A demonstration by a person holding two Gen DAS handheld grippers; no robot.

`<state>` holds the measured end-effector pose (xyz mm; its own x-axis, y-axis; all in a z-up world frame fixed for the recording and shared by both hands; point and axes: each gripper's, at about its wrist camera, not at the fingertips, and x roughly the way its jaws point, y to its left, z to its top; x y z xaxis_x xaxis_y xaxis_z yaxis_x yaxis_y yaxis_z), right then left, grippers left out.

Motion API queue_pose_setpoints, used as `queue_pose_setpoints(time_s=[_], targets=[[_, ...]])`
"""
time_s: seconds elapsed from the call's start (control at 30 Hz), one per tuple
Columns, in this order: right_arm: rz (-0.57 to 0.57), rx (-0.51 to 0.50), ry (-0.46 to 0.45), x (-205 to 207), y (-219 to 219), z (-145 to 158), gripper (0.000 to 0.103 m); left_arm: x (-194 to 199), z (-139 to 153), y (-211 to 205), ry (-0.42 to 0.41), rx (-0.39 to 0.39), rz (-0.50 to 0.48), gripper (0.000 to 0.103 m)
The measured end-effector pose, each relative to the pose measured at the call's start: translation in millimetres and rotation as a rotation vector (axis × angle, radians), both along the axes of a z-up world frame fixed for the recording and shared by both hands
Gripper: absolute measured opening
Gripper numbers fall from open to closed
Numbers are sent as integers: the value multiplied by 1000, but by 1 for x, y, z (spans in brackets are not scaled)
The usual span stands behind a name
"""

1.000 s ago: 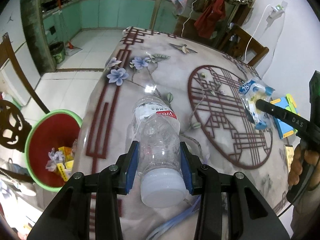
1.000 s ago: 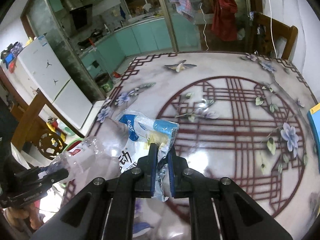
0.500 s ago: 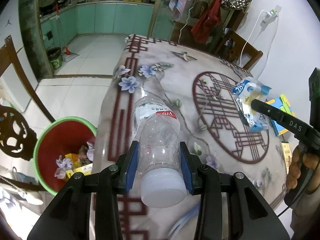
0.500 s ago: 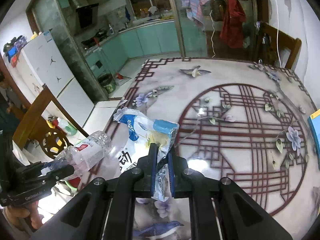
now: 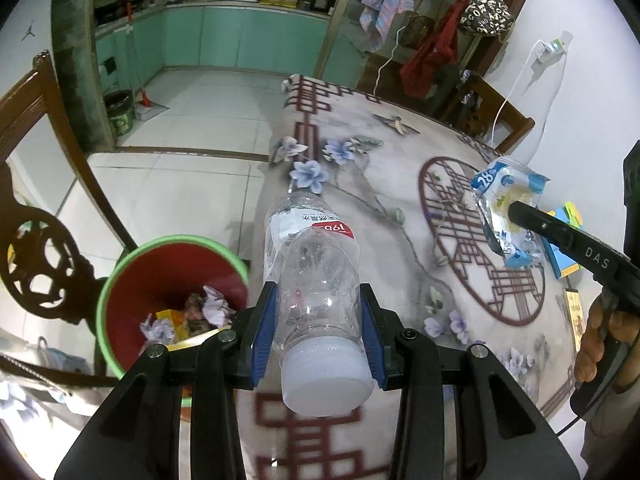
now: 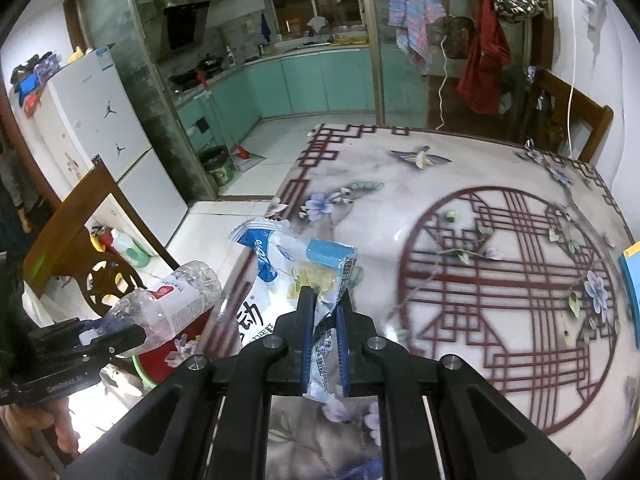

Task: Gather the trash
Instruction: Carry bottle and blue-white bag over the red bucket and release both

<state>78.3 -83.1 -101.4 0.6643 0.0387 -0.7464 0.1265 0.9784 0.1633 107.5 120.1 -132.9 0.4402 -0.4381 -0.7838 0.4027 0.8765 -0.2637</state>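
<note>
A dining room opens onto a kitchen with pale green cabinets, and a table [image 5: 400, 168] under a cloth printed with flowers and dark red lattice fills most of both views. Beside the table's left edge, down on the tiled floor, stands a red bin [image 5: 160, 276] with a green rim, already holding crumpled paper and small cartons.

The left gripper [image 5: 318, 332] clamps a clear plastic bottle [image 5: 316, 272] near its neck, blue pads pressed on either side. The bottle's long axis runs straight away from the gripper, white cap towards the camera and base pointing out over the table edge. The right gripper [image 6: 324, 332] has its jaws pressed together on a crinkled blue-and-white wrapper [image 6: 296, 264], which stands up from the pinch and hangs clear of the cloth.

The relation that matters is where the bin lies from each load. In the left wrist view the bin sits low and to the left of the bottle, just past the table edge, with the left gripper's finger overlapping its rim. The wrapper [image 5: 506, 208] is well off to the right, over the round lattice pattern, so the left hand is much the nearer. The bottle probably goes in first, after a short swing left; the wrapper has most of the table's width yet to cross.
</note>
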Motion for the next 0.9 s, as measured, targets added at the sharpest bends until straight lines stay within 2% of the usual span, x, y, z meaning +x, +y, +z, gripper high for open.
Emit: queue_pose_setpoints(time_s=[0.37, 0.9], targets=[[46, 5, 13, 16, 53, 0, 8, 13, -4, 41, 2, -14, 21, 38], [172, 30, 34, 42, 130, -10, 8, 30, -20, 98, 39, -2, 112, 38]])
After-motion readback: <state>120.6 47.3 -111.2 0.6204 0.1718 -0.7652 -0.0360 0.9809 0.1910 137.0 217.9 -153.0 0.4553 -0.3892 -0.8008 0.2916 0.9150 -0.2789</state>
